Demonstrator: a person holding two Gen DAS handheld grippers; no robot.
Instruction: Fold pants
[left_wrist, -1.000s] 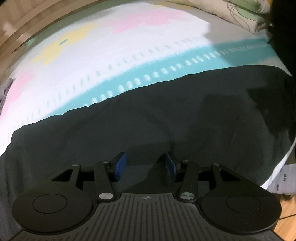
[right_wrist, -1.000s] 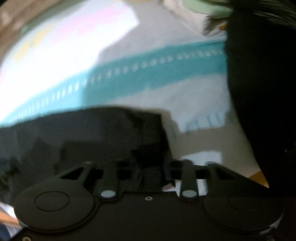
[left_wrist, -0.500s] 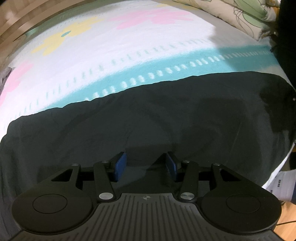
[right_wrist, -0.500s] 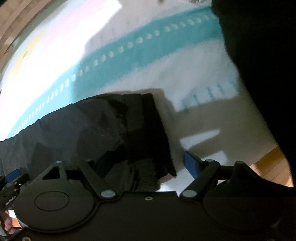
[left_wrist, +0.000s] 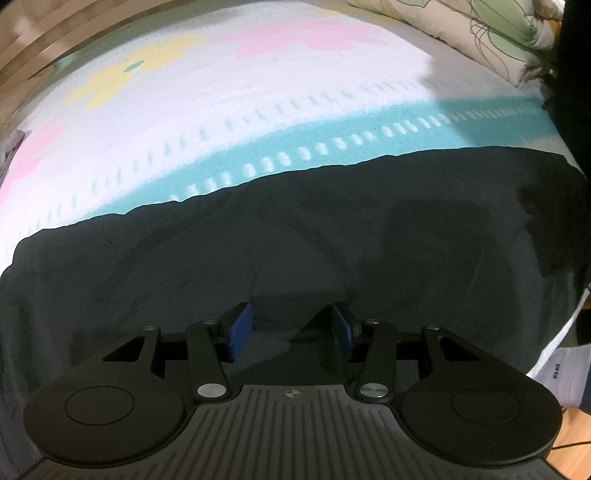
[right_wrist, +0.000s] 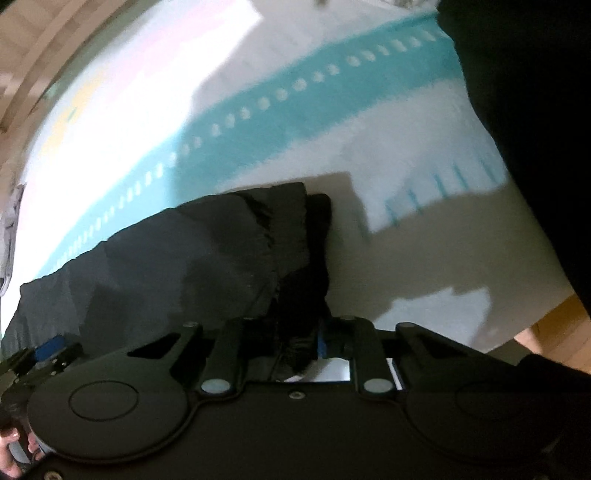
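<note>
On bedspread (left_wrist: 258, 110), dark creased pants (left_wrist: 295, 236)

Both the left gripper (left_wrist: 291, 326) and the right gripper (right_wrist: 295, 341) are matte black, with round side discs, silver pivot screws and blue finger pads (left_wrist: 239, 328), the left one's body ribbed and marked with a small crosshair.

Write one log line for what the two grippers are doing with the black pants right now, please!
stage: gripping | right gripper: fingers just closed on waistband end of pants | left gripper: fingers apart, fabric between | surface: bedsheet
</note>
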